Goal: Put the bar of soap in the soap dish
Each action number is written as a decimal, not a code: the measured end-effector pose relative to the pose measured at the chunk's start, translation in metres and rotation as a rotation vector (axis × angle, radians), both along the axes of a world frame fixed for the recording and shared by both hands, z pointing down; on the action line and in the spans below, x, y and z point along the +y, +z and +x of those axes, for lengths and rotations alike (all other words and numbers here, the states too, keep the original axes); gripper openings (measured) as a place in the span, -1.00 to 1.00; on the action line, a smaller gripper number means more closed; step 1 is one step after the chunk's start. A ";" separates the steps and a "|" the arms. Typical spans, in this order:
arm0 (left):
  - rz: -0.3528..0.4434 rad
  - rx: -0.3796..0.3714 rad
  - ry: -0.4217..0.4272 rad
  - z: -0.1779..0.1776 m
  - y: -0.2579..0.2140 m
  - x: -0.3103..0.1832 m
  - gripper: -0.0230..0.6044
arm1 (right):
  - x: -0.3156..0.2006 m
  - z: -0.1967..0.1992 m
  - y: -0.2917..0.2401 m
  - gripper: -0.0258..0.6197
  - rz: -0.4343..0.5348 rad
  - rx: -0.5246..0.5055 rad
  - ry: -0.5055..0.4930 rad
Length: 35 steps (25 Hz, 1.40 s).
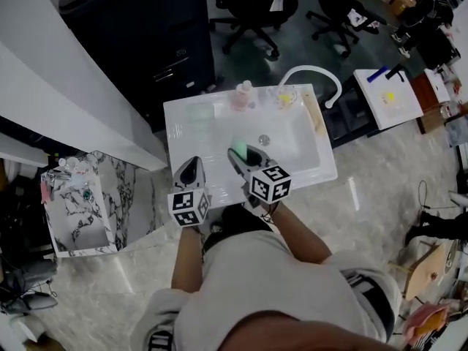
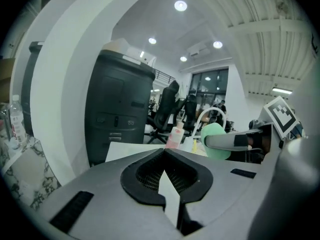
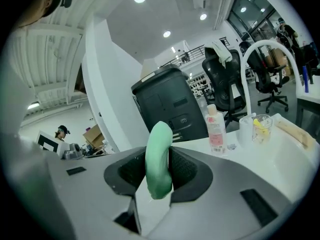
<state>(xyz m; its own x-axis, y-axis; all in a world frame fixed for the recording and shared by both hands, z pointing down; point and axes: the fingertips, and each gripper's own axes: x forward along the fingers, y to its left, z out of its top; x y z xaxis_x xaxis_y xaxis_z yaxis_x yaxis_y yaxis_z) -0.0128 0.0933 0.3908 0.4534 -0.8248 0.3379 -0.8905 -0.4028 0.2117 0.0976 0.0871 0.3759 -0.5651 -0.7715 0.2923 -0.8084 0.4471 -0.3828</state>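
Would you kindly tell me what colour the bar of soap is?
The bar of soap is pale green, clearest in the right gripper view.

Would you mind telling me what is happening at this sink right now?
A person stands at a white sink with a hand-held tool in each hand. The right tool grips a green bar of soap between its jaws, above the basin. The left tool is shut and empty, just beside it. The soap has not yet been set down in a dish. A pink bottle and a glass stand on the back rim near the tap.
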 end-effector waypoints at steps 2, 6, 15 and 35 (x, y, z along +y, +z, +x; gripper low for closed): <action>-0.030 -0.012 -0.007 0.002 0.014 -0.014 -0.87 | -0.016 0.003 0.009 -0.56 -0.011 0.004 -0.013; -0.087 -0.035 -0.019 0.005 0.038 -0.038 -0.87 | -0.041 0.012 0.031 -0.56 -0.056 -0.016 -0.012; -0.204 -0.137 -0.010 0.018 0.090 -0.062 -0.87 | -0.077 0.033 0.081 -0.56 -0.112 0.042 -0.048; -0.287 -0.114 0.013 -0.001 0.125 -0.112 -0.87 | -0.134 -0.017 0.115 -0.56 -0.037 0.400 -0.251</action>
